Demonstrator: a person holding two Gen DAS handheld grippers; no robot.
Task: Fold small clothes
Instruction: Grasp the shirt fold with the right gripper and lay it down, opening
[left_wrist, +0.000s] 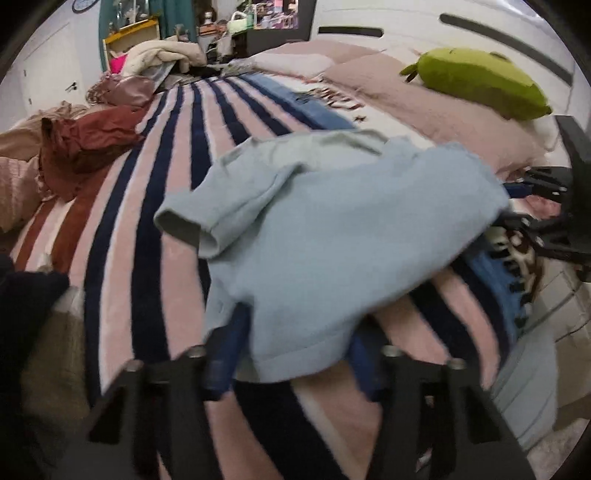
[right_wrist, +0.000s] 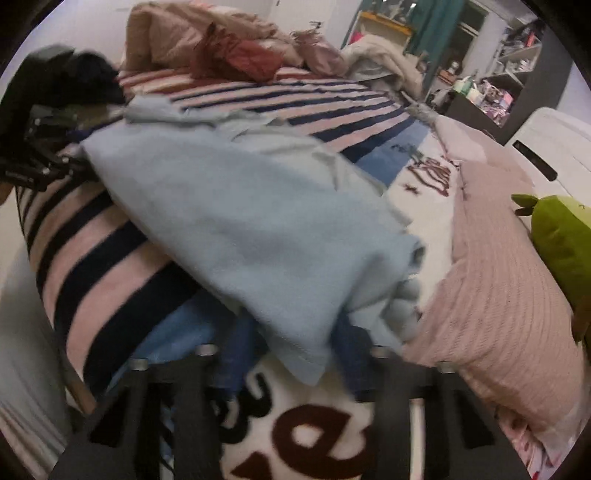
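A small light-blue T-shirt (left_wrist: 332, 229) hangs stretched between my two grippers above the striped blanket (left_wrist: 155, 206). My left gripper (left_wrist: 295, 347) is shut on the shirt's hem, its blue fingers (left_wrist: 229, 354) partly covered by cloth. My right gripper (right_wrist: 291, 354) is shut on another edge of the shirt (right_wrist: 251, 221), with bunched cloth beside its right finger. One short sleeve (left_wrist: 192, 221) hangs open at the left. The right gripper also shows at the right edge of the left wrist view (left_wrist: 546, 221), and the left gripper at the left edge of the right wrist view (right_wrist: 44, 155).
A dark-red garment (left_wrist: 85, 147) and beige clothes (left_wrist: 18, 177) lie at the blanket's far side. A pink knit cover (right_wrist: 498, 295) and a green plush toy (left_wrist: 480, 81) lie by the white headboard (left_wrist: 369, 33). Shelves and clutter stand beyond the bed.
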